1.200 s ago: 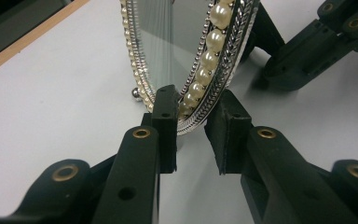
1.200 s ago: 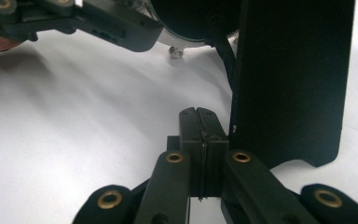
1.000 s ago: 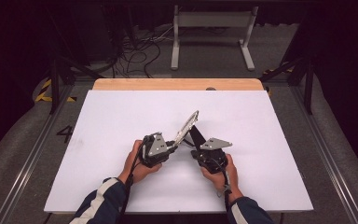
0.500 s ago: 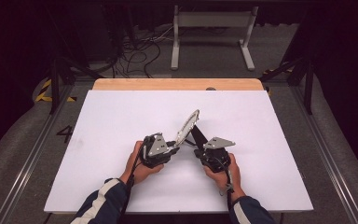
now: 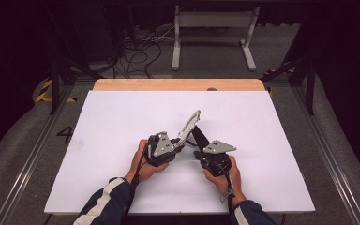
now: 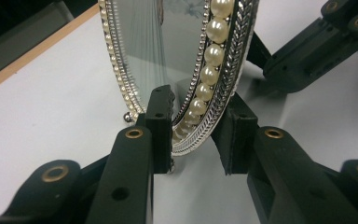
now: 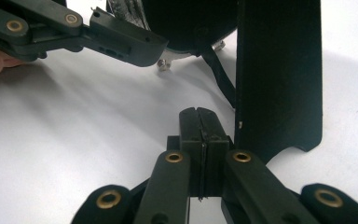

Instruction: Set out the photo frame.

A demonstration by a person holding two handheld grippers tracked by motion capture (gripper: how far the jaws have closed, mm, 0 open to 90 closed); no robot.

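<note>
Hands are working over a white sheet (image 5: 122, 122) that is covering most of a wooden table (image 5: 178, 85). Near the sheet's middle an oval mirror (image 5: 189, 126) is standing tilted back, its black prop (image 5: 199, 137) leaning behind it. In the left gripper view the mirror's frame (image 6: 223, 70) is showing a ring of pearls (image 6: 210, 53) inside a silver herringbone band, with a small ball foot (image 6: 128, 116) resting on the sheet. The left gripper (image 5: 178, 149) is reaching in from the left, and its jaws are straddling the frame's lower edge; they have just been opening, one pad (image 6: 161, 123) lying against the glass side and the other standing just clear behind the frame, so the grip is released. The right gripper (image 7: 200, 122) is sitting just beside the prop, jaws clenched together with nothing between them. No containers are sitting on the sheet.
</note>
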